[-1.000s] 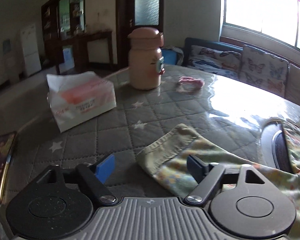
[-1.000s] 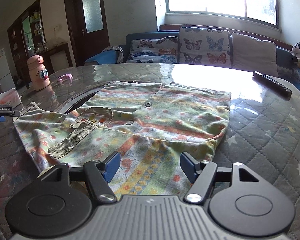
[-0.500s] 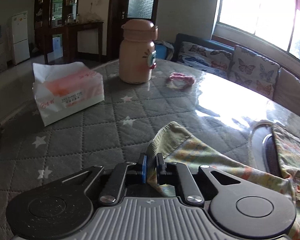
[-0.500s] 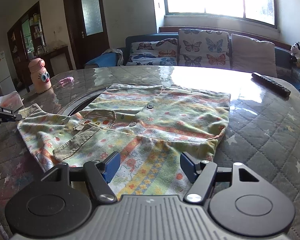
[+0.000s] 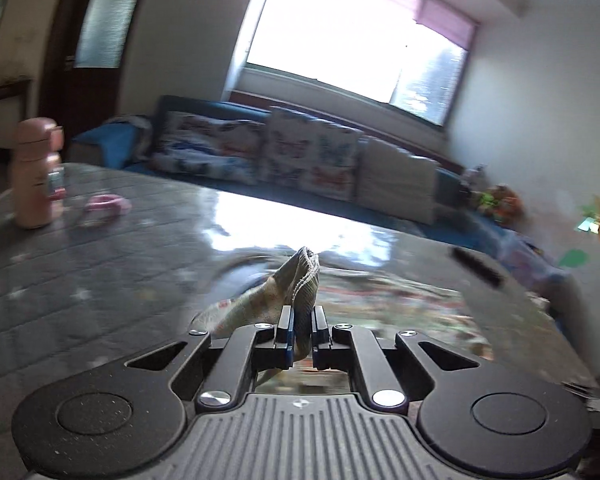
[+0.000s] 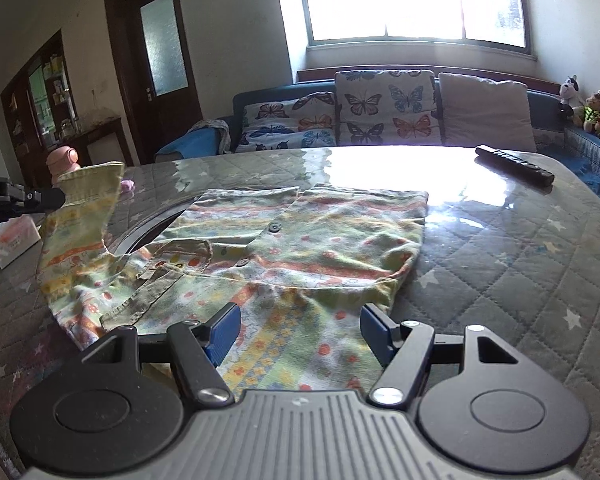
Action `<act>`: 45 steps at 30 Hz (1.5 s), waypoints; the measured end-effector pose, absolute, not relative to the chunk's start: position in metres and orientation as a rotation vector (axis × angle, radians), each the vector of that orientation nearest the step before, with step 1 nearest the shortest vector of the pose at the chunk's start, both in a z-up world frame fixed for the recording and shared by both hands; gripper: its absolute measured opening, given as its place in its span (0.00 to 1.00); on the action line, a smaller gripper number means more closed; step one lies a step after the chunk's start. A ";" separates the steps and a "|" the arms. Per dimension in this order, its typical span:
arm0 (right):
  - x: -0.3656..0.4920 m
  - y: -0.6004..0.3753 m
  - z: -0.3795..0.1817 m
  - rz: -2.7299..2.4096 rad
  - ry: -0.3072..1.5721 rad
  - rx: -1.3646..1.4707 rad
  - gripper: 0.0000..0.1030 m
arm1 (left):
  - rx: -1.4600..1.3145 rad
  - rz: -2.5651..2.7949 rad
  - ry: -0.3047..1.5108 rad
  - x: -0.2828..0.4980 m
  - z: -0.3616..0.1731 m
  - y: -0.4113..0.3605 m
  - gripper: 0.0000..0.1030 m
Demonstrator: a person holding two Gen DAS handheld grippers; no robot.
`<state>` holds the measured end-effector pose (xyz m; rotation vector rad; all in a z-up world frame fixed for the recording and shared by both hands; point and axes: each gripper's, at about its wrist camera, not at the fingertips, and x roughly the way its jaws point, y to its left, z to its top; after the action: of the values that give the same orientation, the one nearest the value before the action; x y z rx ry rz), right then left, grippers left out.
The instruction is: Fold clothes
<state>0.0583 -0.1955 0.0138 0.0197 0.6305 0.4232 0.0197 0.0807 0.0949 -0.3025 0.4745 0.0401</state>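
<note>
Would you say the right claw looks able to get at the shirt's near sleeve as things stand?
Probably yes. The right claw hangs open directly over the near sleeve of the shirt, with nothing between its fingers and the cloth. The left claw is shut on the far sleeve, well away.

The shirt (image 6: pixel 300 248) is pale green with orange, yellow and blue stripes, small red flowers and an olive corduroy collar. The counter (image 6: pixel 520 248) wears grey quilting dotted with white stars. Sofa cushions (image 6: pixel 384 108) carry coloured butterflies; the bottle (image 5: pixel 36 176) is pink.
</note>
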 end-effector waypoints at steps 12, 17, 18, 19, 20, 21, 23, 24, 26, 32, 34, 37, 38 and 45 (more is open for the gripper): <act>0.054 -0.236 0.014 0.335 0.607 0.092 0.66 | -0.232 -0.258 0.548 0.062 0.083 -0.021 0.08; 0.055 -0.245 0.011 0.309 0.614 0.105 0.66 | -0.183 -0.317 0.632 0.072 0.058 -0.041 0.12; 0.055 -0.246 0.011 0.307 0.615 0.107 0.66 | -0.175 -0.325 0.646 0.073 0.053 -0.045 0.14; 0.056 -0.246 0.010 0.304 0.616 0.110 0.66 | -0.169 -0.329 0.660 0.074 0.049 -0.047 0.15; 0.056 -0.246 0.010 0.302 0.617 0.112 0.66 | -0.163 -0.337 0.670 0.074 0.046 -0.049 0.17; 0.057 -0.245 0.010 0.303 0.616 0.111 0.66 | -0.158 -0.345 0.677 0.073 0.044 -0.050 0.20; 0.058 -0.244 0.011 0.305 0.614 0.111 0.66 | -0.146 -0.354 0.679 0.069 0.043 -0.049 0.31; 0.059 -0.243 0.011 0.308 0.612 0.110 0.65 | -0.139 -0.355 0.673 0.067 0.044 -0.047 0.34; 0.060 -0.238 0.014 0.322 0.607 0.107 0.65 | -0.126 -0.344 0.658 0.062 0.048 -0.040 0.38; 0.068 -0.207 0.017 0.400 0.619 0.076 0.57 | -0.113 -0.159 0.643 0.063 0.051 0.008 0.57; 0.070 -0.191 0.016 0.440 0.621 0.058 0.55 | -0.111 -0.091 0.652 0.064 0.046 0.025 0.56; 0.073 -0.172 0.015 0.489 0.630 0.041 0.49 | -0.111 -0.004 0.666 0.063 0.038 0.050 0.51; 0.074 -0.166 0.014 0.504 0.634 0.037 0.48 | -0.113 0.009 0.674 0.061 0.034 0.055 0.42; 0.072 -0.148 -0.006 0.545 0.705 -0.013 0.45 | -0.045 0.043 0.720 0.051 0.011 0.065 0.29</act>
<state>0.0725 -0.1481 -0.0064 -0.0130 0.7047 0.5453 0.0513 0.0647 0.0114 -0.0453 0.7203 0.0427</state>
